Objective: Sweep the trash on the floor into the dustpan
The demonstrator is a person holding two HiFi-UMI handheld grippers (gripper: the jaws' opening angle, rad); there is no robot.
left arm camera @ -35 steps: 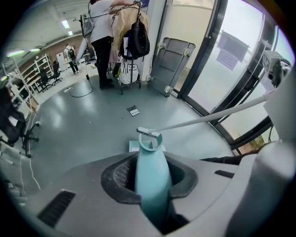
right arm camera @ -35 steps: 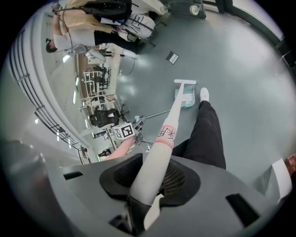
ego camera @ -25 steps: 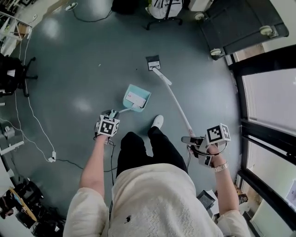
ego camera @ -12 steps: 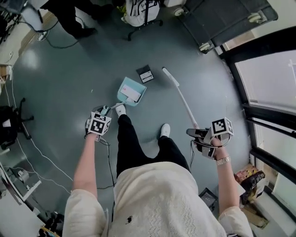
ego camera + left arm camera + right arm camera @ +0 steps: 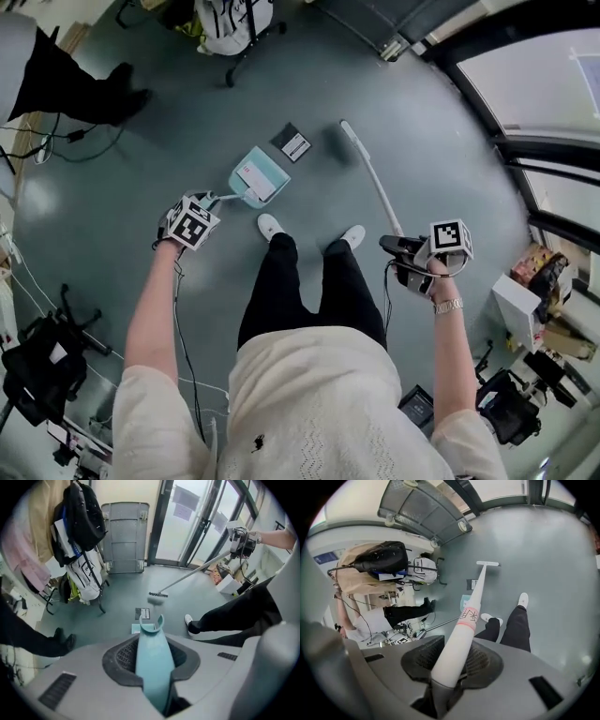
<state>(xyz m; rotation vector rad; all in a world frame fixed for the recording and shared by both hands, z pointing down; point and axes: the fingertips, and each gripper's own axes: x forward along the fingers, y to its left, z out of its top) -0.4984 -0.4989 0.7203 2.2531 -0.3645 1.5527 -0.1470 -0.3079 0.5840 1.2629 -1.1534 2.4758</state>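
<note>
floor (image 5: 422, 122), trash (image 5: 293, 143) just beyond left gripper's (image 5: 210, 201) dustpan (image 5: 259, 178)

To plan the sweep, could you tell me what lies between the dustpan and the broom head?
A flat dark piece of trash with a white label, as the head view shows.

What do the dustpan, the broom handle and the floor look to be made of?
The dustpan: likely plastic, smooth matte teal, with a moulded curved handle. The broom handle: smooth white tube, plastic or coated metal; cannot tell which. The floor: seamless grey-green sheet or coating, semi-gloss, with soft light reflections.
</note>
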